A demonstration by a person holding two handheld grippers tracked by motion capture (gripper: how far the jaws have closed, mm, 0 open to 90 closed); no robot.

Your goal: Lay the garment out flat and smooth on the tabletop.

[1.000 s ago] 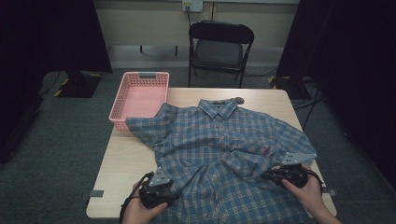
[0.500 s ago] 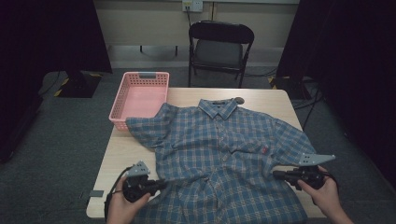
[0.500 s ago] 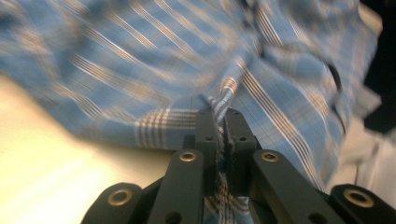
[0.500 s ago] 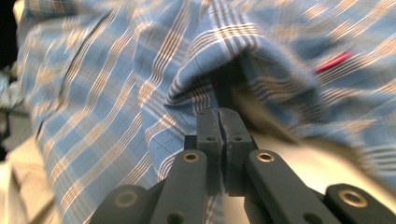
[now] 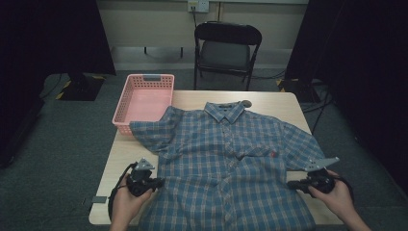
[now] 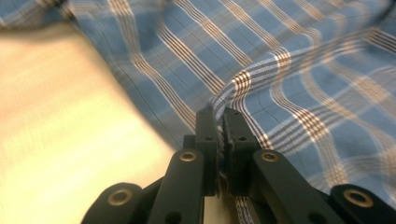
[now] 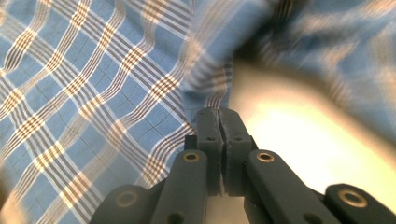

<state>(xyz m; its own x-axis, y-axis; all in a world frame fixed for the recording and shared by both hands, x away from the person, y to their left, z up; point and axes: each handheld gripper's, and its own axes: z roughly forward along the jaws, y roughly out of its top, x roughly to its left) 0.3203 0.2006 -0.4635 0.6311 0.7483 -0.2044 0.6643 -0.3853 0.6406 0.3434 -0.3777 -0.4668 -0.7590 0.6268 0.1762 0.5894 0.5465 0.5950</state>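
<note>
Grey carpet floor (image 5: pixel 57 154), dark curtains to both sides, pale wall at the back with a socket plate.

Item 1: wooden table (image 5: pixel 126 150), light top, standing mid-room.

Item 2: blue plaid shirt (image 5: pixel 231 163), short-sleeved, lay spread front-up over most of the table, collar toward the far edge, hem at the near edge, sleeves out to either side. A small red mark showed on the chest pocket. In the left gripper view the shirt (image 6: pixel 289 70) covered the right and upper part, bare table (image 6: pixel 60 140) to the left. In the right gripper view the shirt (image 7: pixel 93 84) lay to the left, bare table (image 7: pixel 303 140) to the right.

Item 3: pink basket (image 5: pixel 143 100), plastic, open-weave, sat at the far left corner of the table, touching the shirt's sleeve.

Item 4: black folding chair (image 5: pixel 226 48), stood beyond the table's far edge.

Item 5: left gripper (image 5: pixel 155 182), held in the person's left hand (image 5: pixel 126 202) at the shirt's left side edge. Its jaws were pressed together on a raised fold of the fabric edge (image 6: pixel 219 122).

Item 6: right gripper (image 5: pixel 294 184), held in the right hand (image 5: pixel 337 195) at the shirt's right side edge below the sleeve. Its jaws were closed tight at the fabric edge (image 7: pixel 218 122), with cloth nipped between them.
</note>
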